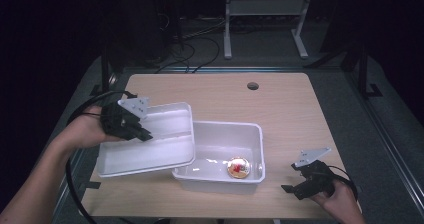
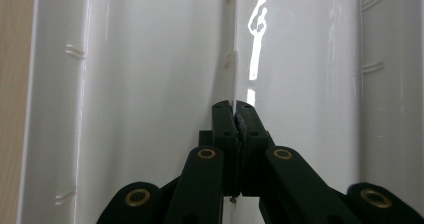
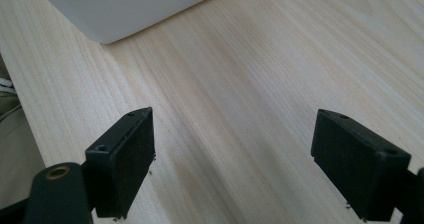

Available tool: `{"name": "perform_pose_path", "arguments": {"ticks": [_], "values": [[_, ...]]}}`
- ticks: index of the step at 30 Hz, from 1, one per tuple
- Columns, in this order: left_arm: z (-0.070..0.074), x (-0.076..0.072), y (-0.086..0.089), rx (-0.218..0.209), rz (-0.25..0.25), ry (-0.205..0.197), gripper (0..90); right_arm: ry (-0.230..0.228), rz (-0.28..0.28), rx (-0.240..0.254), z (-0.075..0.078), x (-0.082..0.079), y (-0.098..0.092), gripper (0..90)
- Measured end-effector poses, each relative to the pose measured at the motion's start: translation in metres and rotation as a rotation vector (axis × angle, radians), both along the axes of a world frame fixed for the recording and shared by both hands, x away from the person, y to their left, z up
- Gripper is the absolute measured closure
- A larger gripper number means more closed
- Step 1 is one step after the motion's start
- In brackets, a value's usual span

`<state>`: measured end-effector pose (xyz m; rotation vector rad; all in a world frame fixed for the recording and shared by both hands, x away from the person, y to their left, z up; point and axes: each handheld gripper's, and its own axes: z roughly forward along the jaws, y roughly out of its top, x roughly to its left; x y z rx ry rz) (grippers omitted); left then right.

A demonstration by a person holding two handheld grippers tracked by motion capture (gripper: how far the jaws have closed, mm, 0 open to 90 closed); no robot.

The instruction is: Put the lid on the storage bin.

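Writing: none legible — the round gold item [image 1: 238, 167] in the white bin [image 1: 252, 132] showed a red mark only.
Lid [image 1: 165, 149]: tilted over the bin's left end, clenched by the left tool [image 1: 143, 133].
Right tool [image 1: 290, 188]: released, jaws apart.
Tabletop [image 1: 280, 104]: pale wood, one cable hole.
Room: dark — floor cables.

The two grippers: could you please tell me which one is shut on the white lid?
The left gripper: its jaws pinch the rim of the white lid, held tilted over the white bin. The right gripper is open above the table.
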<state>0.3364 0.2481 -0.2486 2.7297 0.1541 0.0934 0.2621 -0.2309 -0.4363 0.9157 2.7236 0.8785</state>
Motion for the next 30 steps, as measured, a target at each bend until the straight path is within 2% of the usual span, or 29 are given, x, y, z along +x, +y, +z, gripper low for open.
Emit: {"name": "perform_pose_path", "arguments": {"ticks": [4, 10, 13, 25, 30], "values": [[0.002, 0.004, -0.027, 0.000, -0.033, 0.001, 89.3, -0.009, 0.002, 0.000, 0.001, 0.000, 0.000, 17.0], [-0.006, 0.012, -0.069, -0.004, -0.059, 0.020, 89.2, -0.010, -0.007, 0.013, 0.002, 0.000, -0.001, 16.5], [-0.009, 0.014, -0.079, -0.008, -0.060, 0.031, 89.3, -0.011, -0.006, 0.018, 0.002, -0.001, -0.002, 16.5], [-0.025, 0.015, -0.136, 0.013, -0.136, 0.058, 89.3, -0.010, -0.018, 0.028, 0.002, 0.000, -0.006, 16.1], [-0.030, 0.016, -0.151, 0.021, -0.158, 0.060, 89.3, -0.011, -0.019, 0.030, 0.002, 0.000, -0.006, 16.1]]}}
